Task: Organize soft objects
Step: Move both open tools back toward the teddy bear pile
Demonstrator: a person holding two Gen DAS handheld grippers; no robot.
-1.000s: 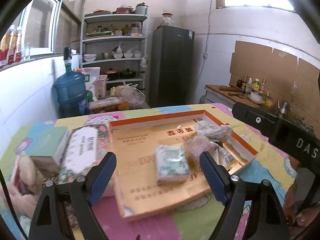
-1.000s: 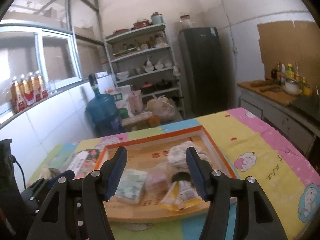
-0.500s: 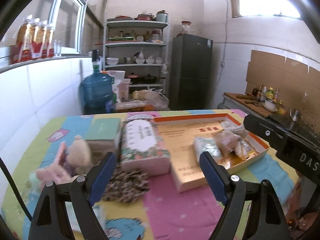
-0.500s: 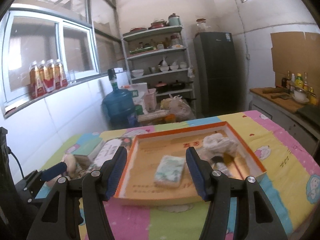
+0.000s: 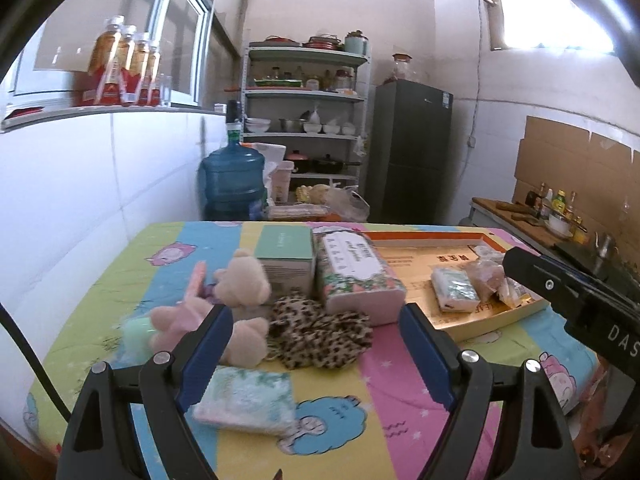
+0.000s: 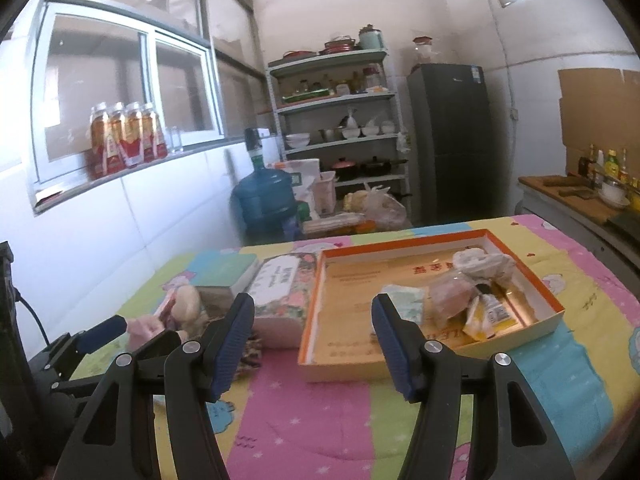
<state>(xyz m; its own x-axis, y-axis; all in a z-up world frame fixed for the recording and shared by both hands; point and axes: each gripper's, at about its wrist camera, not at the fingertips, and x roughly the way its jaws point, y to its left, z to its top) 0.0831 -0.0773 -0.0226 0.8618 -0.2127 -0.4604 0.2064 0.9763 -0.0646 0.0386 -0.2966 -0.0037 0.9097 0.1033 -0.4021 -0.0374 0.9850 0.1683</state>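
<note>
An orange-rimmed box on the table holds a small tissue pack, crumpled bags and a yellow sachet. Left of it lie a floral tissue pack, a green box, beige plush toys, a pink plush, a leopard-print cloth and a pale green pack. My left gripper hovers open over the cloth and the plush toys, holding nothing. My right gripper stands open before the box's left edge, empty.
The table carries a bright cartoon-print cloth. Behind it stand a blue water jug, a shelf of dishes and a dark fridge. A counter with bottles runs along the right wall. The other gripper's black body crosses the right side.
Both views have swung left: the box slid from centre to the right, and the plush toys, leopard cloth and pale green pack came into view. Both grippers stayed open.
</note>
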